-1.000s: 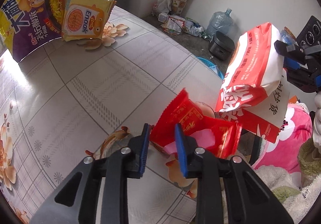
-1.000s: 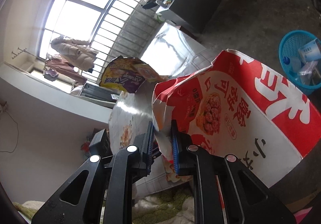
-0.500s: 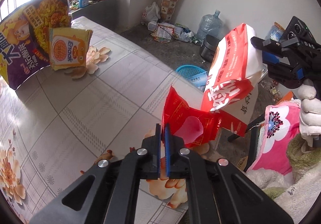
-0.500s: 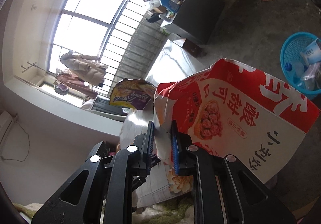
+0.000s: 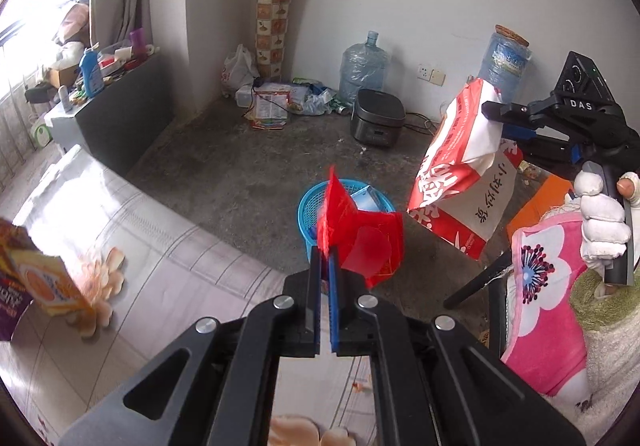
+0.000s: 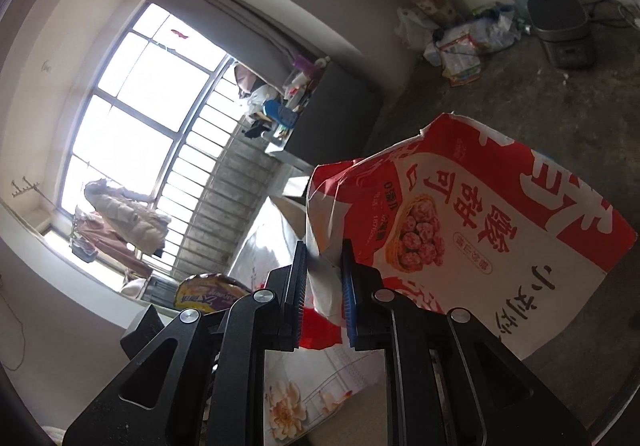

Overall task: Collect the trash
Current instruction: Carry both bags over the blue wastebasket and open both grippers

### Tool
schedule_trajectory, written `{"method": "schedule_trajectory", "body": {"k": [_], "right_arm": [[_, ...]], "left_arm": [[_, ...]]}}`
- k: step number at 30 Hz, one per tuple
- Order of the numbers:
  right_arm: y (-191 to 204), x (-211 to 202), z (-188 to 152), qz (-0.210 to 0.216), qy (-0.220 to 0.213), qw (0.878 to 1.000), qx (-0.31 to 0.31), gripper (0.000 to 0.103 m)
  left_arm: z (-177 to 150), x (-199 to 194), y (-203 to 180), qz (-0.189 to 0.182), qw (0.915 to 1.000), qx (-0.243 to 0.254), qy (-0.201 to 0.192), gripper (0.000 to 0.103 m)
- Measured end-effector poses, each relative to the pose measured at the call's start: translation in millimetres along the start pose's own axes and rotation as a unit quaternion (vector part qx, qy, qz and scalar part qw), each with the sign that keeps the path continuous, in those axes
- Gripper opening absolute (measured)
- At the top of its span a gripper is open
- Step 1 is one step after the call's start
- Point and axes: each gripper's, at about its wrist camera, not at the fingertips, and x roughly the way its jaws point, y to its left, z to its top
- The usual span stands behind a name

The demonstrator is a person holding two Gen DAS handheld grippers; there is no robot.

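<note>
1. Left wrist view: the left gripper (image 5: 325, 270) is clenched on the edge of a red wrapper (image 5: 362, 234), lifted clear of the table (image 5: 168, 258). The wrapper hangs in front of a blue basket (image 5: 310, 212) on the floor, at twelve o'clock from the jaws, probably so it can be dropped in. The basket already holds a pale carton; anything else in it is hidden.
2. Same view: at two o'clock, a gloved hand (image 5: 604, 222) holds the right gripper (image 5: 494, 120), pinching the top corner of a large red and white bag (image 5: 456, 174).
3. At nine o'clock, a yellow packet (image 5: 42, 280) stands on the table.
4. Right wrist view: the right gripper (image 6: 324, 282) grasps the bag (image 6: 480, 242) by a fold of its white edge, hanging at three o'clock. The basket is out of sight.
</note>
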Motion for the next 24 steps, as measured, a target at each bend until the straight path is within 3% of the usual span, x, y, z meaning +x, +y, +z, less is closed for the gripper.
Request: {"method": "schedule_trajectory", "body": {"k": [4,12,13,14,15,16,18,20,24], "right_arm": [[-23,23,17,-0.05,-0.004,0.999,0.001,0.016],[-73,118,43,-0.106,0.068,0.992,0.012,0.019],[-79,133,47,-0.126,0.076,0.989,0.01,0.023],[-86,149,50,-0.137,0.086,0.987,0.006,0.035],[-93,164,53,-0.141,0.098,0.985,0.002,0.054],[-101,179,53,-0.155,0.11,0.982,0.004,0.059],[-119,201,53,-0.19,0.124,0.974,0.014,0.06],[-132,202,54,-0.198,0.113,0.973,0.029,0.06],[-140,165,55,-0.168,0.056,0.982,0.063,0.06]], "left_arm": [[20,26,-7,-0.003,0.9997,0.021,0.008,0.003],[40,67,1,-0.01,0.9992,0.021,0.031,0.003],[42,72,4,-0.01,0.9991,0.019,0.036,0.003],[43,77,6,-0.011,0.999,0.018,0.04,0.003],[44,82,7,-0.012,0.9988,0.017,0.044,0.003],[45,88,9,-0.012,0.9986,0.016,0.049,0.003],[46,98,9,-0.013,0.998,0.018,0.059,0.003],[47,108,7,-0.015,0.9974,0.021,0.068,0.003],[51,128,3,-0.028,0.9956,0.026,0.085,0.003]]}}
